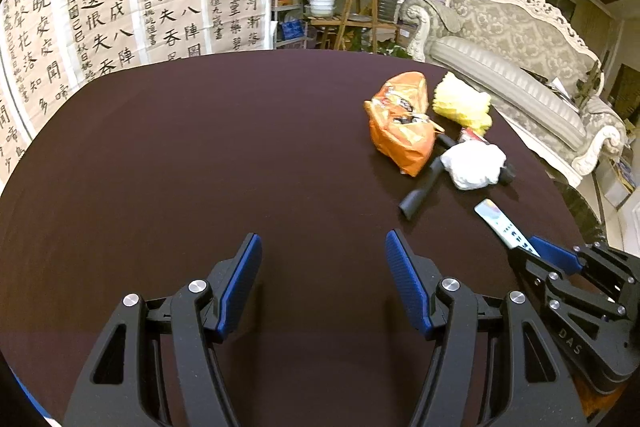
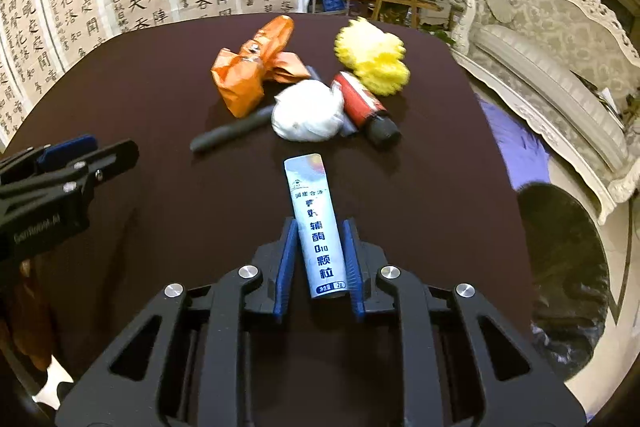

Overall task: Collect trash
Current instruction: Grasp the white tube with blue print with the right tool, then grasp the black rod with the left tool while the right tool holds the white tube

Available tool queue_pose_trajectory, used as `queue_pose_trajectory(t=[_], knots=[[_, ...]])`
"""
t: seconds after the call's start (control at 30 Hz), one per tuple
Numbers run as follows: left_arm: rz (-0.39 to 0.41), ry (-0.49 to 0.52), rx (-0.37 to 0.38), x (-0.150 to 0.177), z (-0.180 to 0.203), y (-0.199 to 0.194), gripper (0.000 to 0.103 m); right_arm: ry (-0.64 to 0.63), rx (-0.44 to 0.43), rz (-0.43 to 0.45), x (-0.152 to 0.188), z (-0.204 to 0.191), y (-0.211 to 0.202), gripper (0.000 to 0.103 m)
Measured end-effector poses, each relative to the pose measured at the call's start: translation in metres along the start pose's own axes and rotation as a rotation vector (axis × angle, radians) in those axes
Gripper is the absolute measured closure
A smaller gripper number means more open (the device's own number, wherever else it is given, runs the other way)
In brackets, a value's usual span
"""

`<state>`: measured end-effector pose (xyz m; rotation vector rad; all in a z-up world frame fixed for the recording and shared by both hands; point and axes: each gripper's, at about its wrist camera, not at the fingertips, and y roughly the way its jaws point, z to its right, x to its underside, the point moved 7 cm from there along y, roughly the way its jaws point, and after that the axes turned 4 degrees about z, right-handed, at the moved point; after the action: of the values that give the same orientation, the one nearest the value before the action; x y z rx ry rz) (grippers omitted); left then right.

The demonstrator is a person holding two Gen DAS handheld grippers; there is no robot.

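Dark tablecloth (image 2: 160, 87) under me; my right gripper (image 2: 319, 255) pinches a flat glossy sachet (image 2: 318, 223) lengthwise between its pads, left gripper (image 1: 324, 279) half-open, empty.

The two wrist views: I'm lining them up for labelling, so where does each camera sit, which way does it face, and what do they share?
Left wrist: on the left gripper, looking forward and down over the dark table; its jaws stand open and empty, right gripper at the right edge.
Right wrist: on the right gripper, facing the trash pile; its jaws are shut on the white sachet, left gripper at the left.
Shared: sachet, orange bag, yellow sponge, white wad, sofa.
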<state>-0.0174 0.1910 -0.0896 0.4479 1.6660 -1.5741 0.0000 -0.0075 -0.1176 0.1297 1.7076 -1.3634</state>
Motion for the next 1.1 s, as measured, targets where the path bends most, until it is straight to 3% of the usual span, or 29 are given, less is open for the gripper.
queue_pose_trajectory(t=[0.27,0.77,0.87,1.1], knots=[[-0.012,0.043,0.046,-0.004,0.026,0.01,0.04,0.077,0.069,0.004,-0.001,0.035,0.004,0.08],[-0.084,0.098,0.13,-0.026,0.057,0.054,0.04,0.103,0.047,0.012,-0.024,0.061,0.028,0.077],[-0.078,0.122,0.14,-0.025,0.06,0.054,0.05,0.105,0.042,0.013,-0.025,0.06,0.029,0.075],[-0.069,0.175,0.168,-0.023,0.065,0.052,0.083,0.104,0.041,0.014,-0.025,0.059,0.029,0.074]])
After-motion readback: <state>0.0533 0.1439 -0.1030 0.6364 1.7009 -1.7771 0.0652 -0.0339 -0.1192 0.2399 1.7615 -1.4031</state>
